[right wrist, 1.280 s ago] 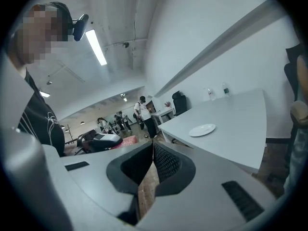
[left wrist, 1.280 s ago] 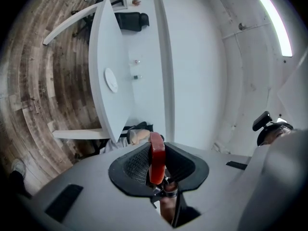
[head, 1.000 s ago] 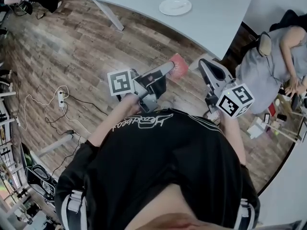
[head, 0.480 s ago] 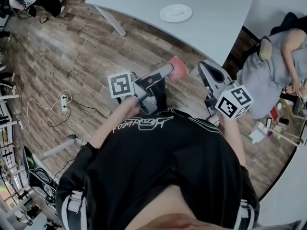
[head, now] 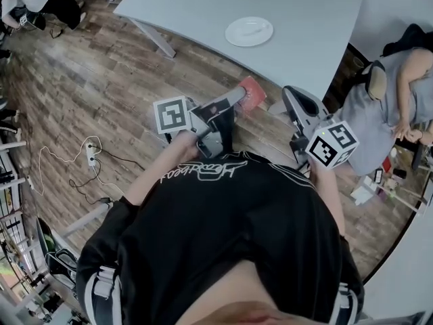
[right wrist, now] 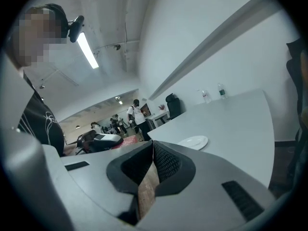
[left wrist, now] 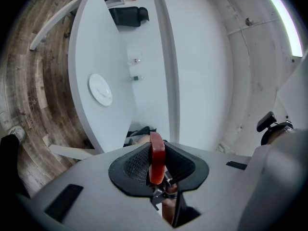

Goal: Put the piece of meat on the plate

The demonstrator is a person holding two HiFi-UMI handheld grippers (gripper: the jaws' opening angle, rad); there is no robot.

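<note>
Wood-plank floor (head: 95,87) below, white table (head: 311,12) ahead, white plate (head: 249,31) alone on it and set well in from the table's near edge. Left claw (head: 237,98) is clamped on the piece of meat (head: 254,92): a red slab standing on edge between the pads, which press its broad faces, with its far end sticking out past the tips toward the plate. The meat is well short of the plate and not yet over the table; it hangs above the floor on the plate's near side. Right claw (head: 292,95) is also on the plate's near side, off to the right, with its jaws together and nothing in them; only floor shows through the slit behind the tips. Risks as I judge them: the pads hold only the near part of a slick-looking slab, so a jolt or a slackened squeeze could let it slide out, and from here it would land on the floor, not the table. The plate sits deep, so it's a long reach, and letting go early would leave the meat on the table short of the plate. Released while vertical, the slab may topple over the rim, so roll it flat first. The idle right claw could clip the table edge nearest the plate.
</note>
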